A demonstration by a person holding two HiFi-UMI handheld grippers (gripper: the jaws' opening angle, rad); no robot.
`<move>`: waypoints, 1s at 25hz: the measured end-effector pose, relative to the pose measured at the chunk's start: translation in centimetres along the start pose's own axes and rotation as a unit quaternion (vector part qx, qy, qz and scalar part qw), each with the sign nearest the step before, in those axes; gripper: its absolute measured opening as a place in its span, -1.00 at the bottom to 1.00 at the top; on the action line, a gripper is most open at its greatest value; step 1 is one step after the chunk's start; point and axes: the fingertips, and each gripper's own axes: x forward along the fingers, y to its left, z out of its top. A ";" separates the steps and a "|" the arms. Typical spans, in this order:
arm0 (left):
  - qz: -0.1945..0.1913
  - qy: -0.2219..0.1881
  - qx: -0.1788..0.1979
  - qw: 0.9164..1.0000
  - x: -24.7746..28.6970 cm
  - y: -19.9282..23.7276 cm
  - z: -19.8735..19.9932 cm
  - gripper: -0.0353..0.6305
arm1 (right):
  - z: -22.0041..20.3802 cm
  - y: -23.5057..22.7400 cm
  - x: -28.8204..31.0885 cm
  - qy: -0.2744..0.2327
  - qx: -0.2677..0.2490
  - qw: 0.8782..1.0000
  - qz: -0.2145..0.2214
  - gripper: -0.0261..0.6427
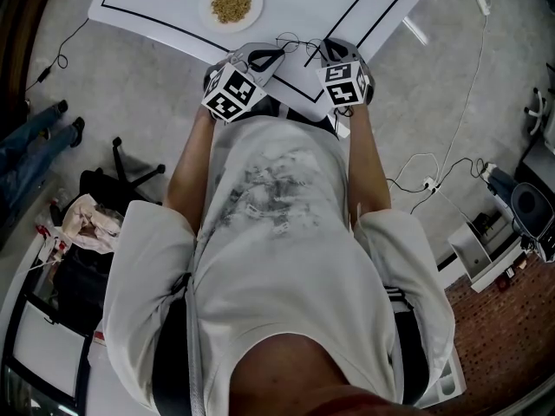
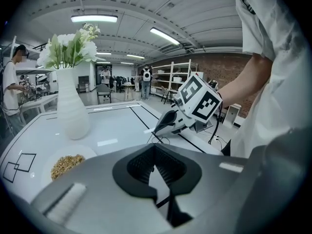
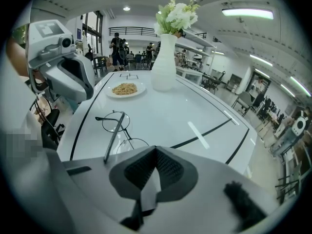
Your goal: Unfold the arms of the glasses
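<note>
Thin wire-rimmed glasses (image 3: 115,125) lie on the white table (image 3: 195,106) near its front edge, one arm slanting across the round lenses. In the head view the glasses (image 1: 295,45) sit between the two grippers, untouched. My left gripper (image 1: 264,57) hovers just left of them, its jaws together and empty. My right gripper (image 1: 333,53) is just right of them, also shut with nothing between its pads. The left gripper view shows the right gripper (image 2: 158,129) tip down over the glasses' wire (image 2: 157,140). The right gripper view shows the left gripper (image 3: 78,84) beside the frame.
A white vase of flowers (image 3: 164,65) and a plate of grain (image 3: 125,88) stand farther back on the table. Black lines mark the tabletop. On the floor are a chair base (image 1: 130,167), bags (image 1: 82,224) at the left and cables (image 1: 434,176) at the right. People stand in the background.
</note>
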 end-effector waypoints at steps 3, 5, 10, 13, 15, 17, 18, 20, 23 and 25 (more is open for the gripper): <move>0.005 0.009 0.014 1.000 1.0 -0.2 0.1 -0.87 | 0.0 -0.1 -0.1 0.000 0.000 1.000 -0.001 -0.87; 0.012 0.015 0.029 0.999 1.8 -0.1 0.3 -0.86 | 0.0 -0.1 -0.3 -0.001 0.000 1.000 -0.002 -0.87; 0.008 0.031 0.068 0.997 3.6 0.5 0.9 -0.71 | -0.1 0.0 -0.1 -0.001 -0.001 1.000 -0.002 -0.87; 0.002 0.041 0.086 0.995 4.4 0.6 1.0 -0.62 | 0.0 0.0 -0.1 -0.002 -0.002 1.000 -0.003 -0.87; -0.003 0.047 0.094 0.994 4.8 0.5 1.0 -0.57 | 0.0 0.0 -0.2 -0.003 -0.002 1.000 -0.003 -0.87; -0.007 0.052 0.099 0.994 5.3 0.3 1.0 -0.53 | 0.0 0.0 -0.1 -0.003 -0.001 1.000 -0.003 -0.87; -0.007 0.052 0.101 0.994 5.5 0.3 1.0 -0.53 | 0.0 0.0 -0.1 -0.003 -0.001 1.000 -0.003 -0.87; -0.007 0.052 0.103 0.993 5.9 0.2 1.2 -0.53 | -0.1 0.0 -0.1 -0.004 -0.001 1.000 -0.003 -0.87; 0.000 0.048 0.107 0.993 6.2 0.2 1.7 -0.61 | -0.1 0.0 -0.1 -0.004 0.000 1.000 -0.003 -0.87; 0.004 0.046 0.110 0.993 6.3 0.1 1.9 -0.70 | -0.1 -0.1 -0.3 -0.005 0.001 1.000 -0.005 -0.87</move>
